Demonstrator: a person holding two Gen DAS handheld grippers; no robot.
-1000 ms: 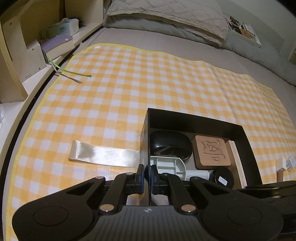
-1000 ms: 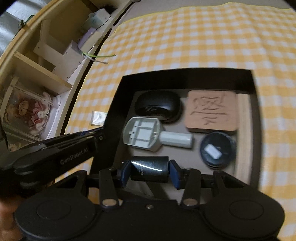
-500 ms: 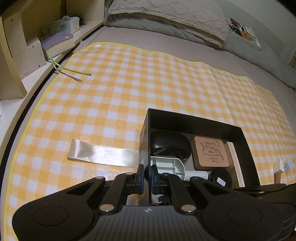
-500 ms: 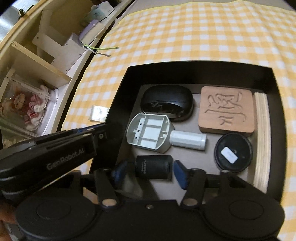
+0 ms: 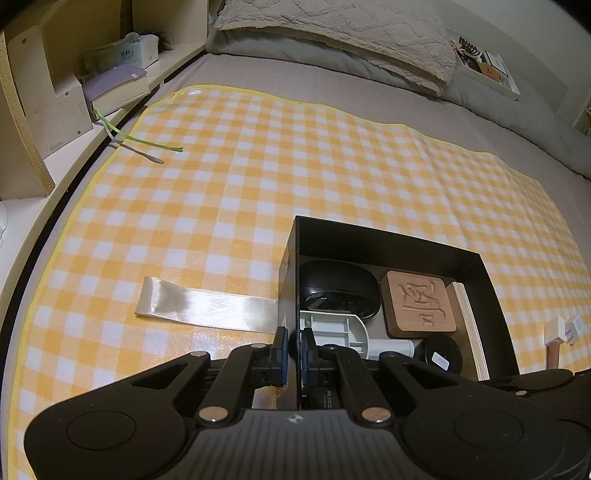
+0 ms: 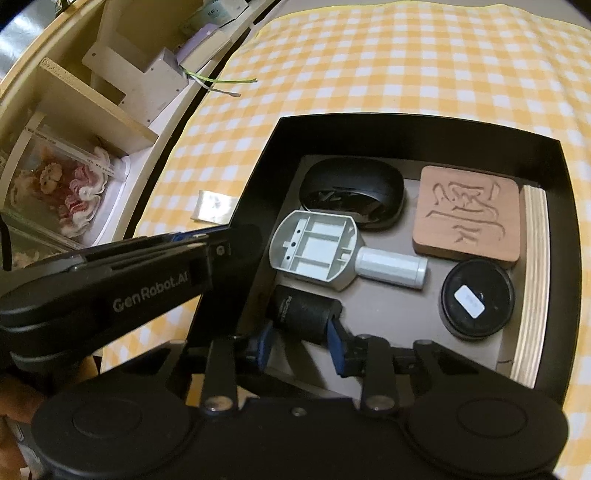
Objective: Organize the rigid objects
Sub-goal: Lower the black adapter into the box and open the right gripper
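A black box (image 5: pixel 388 236) stands on the checked cloth. My left gripper (image 5: pixel 293 350) is shut on its left wall; its arm also shows in the right wrist view (image 6: pixel 221 247). Inside the box (image 6: pixel 406 136) lie a black mouse (image 6: pixel 351 192), a carved wooden block (image 6: pixel 467 214), a grey plastic part with a handle (image 6: pixel 317 251), a round black lid (image 6: pixel 476 299), a plywood slab (image 6: pixel 532 280) and a black cylinder (image 6: pixel 303 312). My right gripper (image 6: pixel 299 345) hangs over the near left corner, its jaws closing. The cylinder lies loose just ahead of the tips, with nothing pressed between the pads.
A shiny ribbon strip (image 5: pixel 207 306) lies on the yellow checked cloth (image 5: pixel 295 166) left of the box. Shelves with a book (image 5: pixel 118 86) and a tissue box (image 5: pixel 122 55) line the left side. A pillow (image 5: pixel 351 29) lies at the back; small white blocks (image 5: pixel 561 328) sit at the right.
My right gripper let go of the black cylinder, which now lies in the box, then its jaws narrowed. The left gripper kept its hold on the box wall.
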